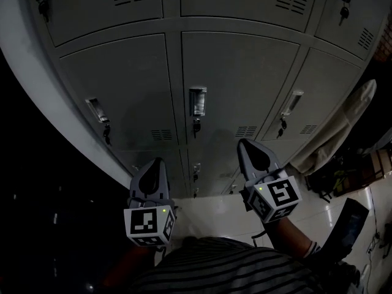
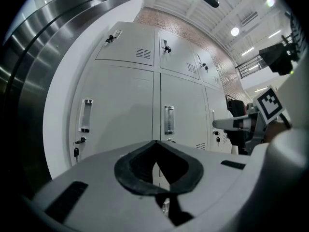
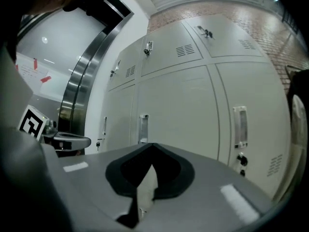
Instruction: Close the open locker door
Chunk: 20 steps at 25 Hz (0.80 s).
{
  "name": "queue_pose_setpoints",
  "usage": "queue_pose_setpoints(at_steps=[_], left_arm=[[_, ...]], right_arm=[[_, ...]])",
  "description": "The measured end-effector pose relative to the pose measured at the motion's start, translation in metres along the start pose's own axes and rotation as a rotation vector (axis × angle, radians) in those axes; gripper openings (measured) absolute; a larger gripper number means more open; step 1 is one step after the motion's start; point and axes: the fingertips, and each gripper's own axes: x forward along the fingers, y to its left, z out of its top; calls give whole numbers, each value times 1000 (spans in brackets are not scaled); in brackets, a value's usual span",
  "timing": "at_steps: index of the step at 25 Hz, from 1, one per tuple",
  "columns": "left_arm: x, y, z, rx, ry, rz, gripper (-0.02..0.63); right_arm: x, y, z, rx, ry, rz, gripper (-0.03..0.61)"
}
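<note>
The left tool (image 1: 154,164) and right tool (image 1: 251,149) – both pressed together, empty – point at the far locker doors (image 1: 239,78). Every door in view sits flush, the middle column straight ahead.

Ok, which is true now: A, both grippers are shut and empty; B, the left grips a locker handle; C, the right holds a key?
A: the left gripper and right gripper show fingers together with nothing between, short of the grey metal lockers.
</note>
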Motion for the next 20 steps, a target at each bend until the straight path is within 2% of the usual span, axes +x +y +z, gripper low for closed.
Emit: queue_pose_setpoints(at_steps=[9,20], left_arm=[[-18,-42,-32,-40,60,-17,3],[-27,-58,-37,-34,71,-27,3]], right_arm=[[-70,-21,-41,85,53,-114,0],[-87,-22,-45,80,49,-134,0]])
